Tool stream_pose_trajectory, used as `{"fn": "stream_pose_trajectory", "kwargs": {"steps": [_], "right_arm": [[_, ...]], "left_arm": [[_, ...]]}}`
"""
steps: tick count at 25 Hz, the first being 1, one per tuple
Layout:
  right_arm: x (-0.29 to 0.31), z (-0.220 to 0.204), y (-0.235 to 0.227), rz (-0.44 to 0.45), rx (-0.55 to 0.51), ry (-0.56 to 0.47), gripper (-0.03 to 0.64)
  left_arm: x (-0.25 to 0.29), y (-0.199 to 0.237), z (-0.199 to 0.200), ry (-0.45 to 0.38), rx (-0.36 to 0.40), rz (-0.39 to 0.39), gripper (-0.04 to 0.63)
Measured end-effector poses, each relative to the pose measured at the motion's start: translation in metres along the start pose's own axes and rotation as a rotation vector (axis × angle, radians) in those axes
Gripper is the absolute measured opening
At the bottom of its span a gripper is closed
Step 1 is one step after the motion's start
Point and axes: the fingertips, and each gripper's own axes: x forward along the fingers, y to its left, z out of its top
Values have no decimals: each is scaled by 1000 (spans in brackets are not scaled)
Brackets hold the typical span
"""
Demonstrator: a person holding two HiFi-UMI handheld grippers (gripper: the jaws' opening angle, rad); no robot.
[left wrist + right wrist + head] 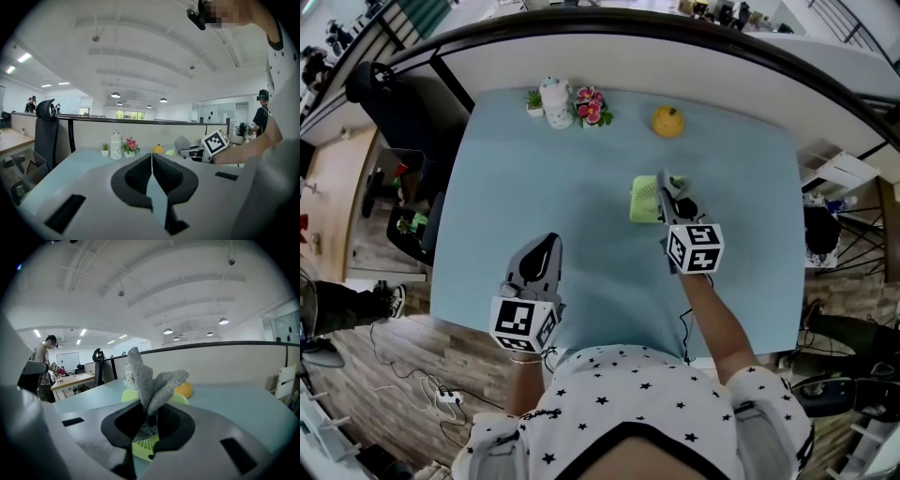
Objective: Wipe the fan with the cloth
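A small lime-green fan (644, 200) lies on the light blue table (581, 159) right of centre. My right gripper (667, 195) hangs over its right side, shut on a grey cloth (150, 383) that sticks up from between the jaws. In the right gripper view the fan's grille (144, 445) shows just under the jaws. My left gripper (546, 248) is near the table's front left, well apart from the fan, shut with nothing between its pads (140, 176). From the left gripper view, the right gripper (199, 151) and the cloth (182, 142) appear far off.
At the table's far edge stand a small potted plant (533, 101), a white jar (555, 101), a pink flower pot (592, 108) and an orange pumpkin-like ornament (667, 122). A black office chair (394, 103) stands at the left. A partition runs behind the table.
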Motion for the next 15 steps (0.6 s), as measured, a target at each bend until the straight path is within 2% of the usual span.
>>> {"fn": "stream_pose_trajectory", "kwargs": {"steps": [15], "right_arm": [[-23, -10, -61, -139, 67, 1, 35]], "left_arm": [[7, -6, 3, 4, 15, -21, 32]]}}
